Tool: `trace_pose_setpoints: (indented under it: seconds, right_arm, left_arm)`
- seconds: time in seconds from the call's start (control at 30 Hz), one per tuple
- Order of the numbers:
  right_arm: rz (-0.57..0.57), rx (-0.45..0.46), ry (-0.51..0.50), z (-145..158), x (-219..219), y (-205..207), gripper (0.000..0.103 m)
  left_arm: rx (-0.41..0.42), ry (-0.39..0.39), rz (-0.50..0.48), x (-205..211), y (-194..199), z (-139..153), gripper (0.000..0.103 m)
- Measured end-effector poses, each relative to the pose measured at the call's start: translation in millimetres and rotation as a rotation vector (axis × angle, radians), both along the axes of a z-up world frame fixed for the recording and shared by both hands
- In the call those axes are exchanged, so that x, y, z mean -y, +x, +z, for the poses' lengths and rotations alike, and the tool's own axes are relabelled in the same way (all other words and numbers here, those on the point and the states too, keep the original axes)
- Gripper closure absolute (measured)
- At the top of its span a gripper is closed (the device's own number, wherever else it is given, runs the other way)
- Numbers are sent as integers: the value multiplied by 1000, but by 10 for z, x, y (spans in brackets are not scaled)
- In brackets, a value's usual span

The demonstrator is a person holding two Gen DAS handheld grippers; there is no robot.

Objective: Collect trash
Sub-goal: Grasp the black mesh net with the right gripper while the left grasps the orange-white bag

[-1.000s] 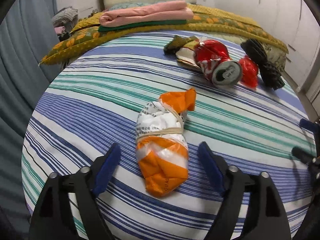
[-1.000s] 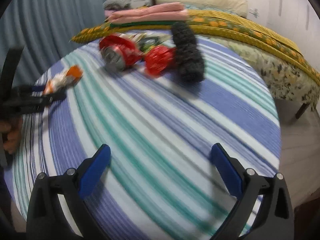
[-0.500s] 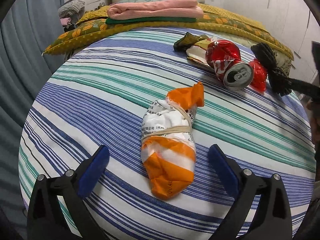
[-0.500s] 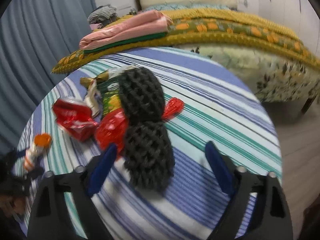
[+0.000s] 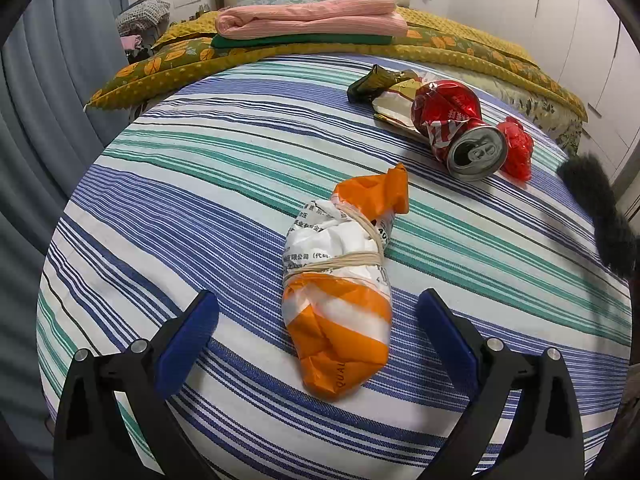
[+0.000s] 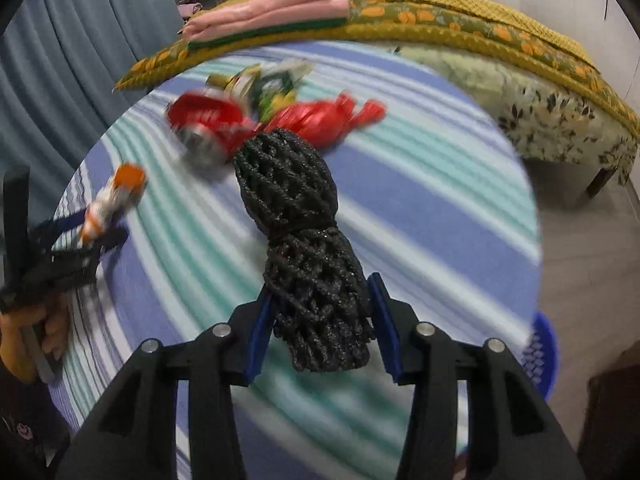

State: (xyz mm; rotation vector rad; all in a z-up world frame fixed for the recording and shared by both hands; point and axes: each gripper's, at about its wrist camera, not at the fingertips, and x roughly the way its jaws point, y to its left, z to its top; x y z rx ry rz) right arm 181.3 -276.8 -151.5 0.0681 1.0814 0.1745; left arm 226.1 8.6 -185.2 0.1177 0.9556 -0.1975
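- The right gripper point(image 6: 320, 316) has its blue pads pressed against both sides of a black foam-net bundle point(image 6: 304, 240), a knobbly mesh sleeve cinched at its waist; it looks lifted clear of the blue-and-green striped tablecloth point(image 6: 420, 208), though blur makes that hard to judge.
- The left gripper point(image 5: 316, 320) stands wide apart and empty, straddling an orange-and-white crumpled plastic packet point(image 5: 340, 292) bound with tan rubber bands, which lies on the cloth between its fingers without touching either.
- So one pick seems done and a second is lined up. I'd guess the netting goes next into the blue slatted basket point(image 6: 542, 352) on the floor just off the table's edge, while the left jaws need only close on the packet.
- Further back lie a crushed red drinks can point(image 5: 460, 128), dented and shiny, a red crinkly wrapper point(image 5: 518, 152) touching it, and a dark green foil snack bag point(image 5: 376, 82) behind.
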Motion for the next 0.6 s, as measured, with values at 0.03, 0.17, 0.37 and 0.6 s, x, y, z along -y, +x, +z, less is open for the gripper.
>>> trace_pose_setpoints:
  seconds: [0.03, 0.17, 0.37, 0.6]
  right_arm:
    - [20, 8, 21, -63, -74, -59, 49]
    - [69, 62, 21, -186, -279, -169, 23]
    - [107, 149, -56, -264, -430, -304, 16]
    - [116, 147, -55, -272, -435, -269, 13]
  left_arm:
    - [0, -1, 0, -2, 0, 0, 6]
    - [0, -1, 0, -2, 0, 0, 6]
    - [0, -1, 0, -2, 0, 1, 6]
    - [0, -2, 0, -3, -1, 3, 6]
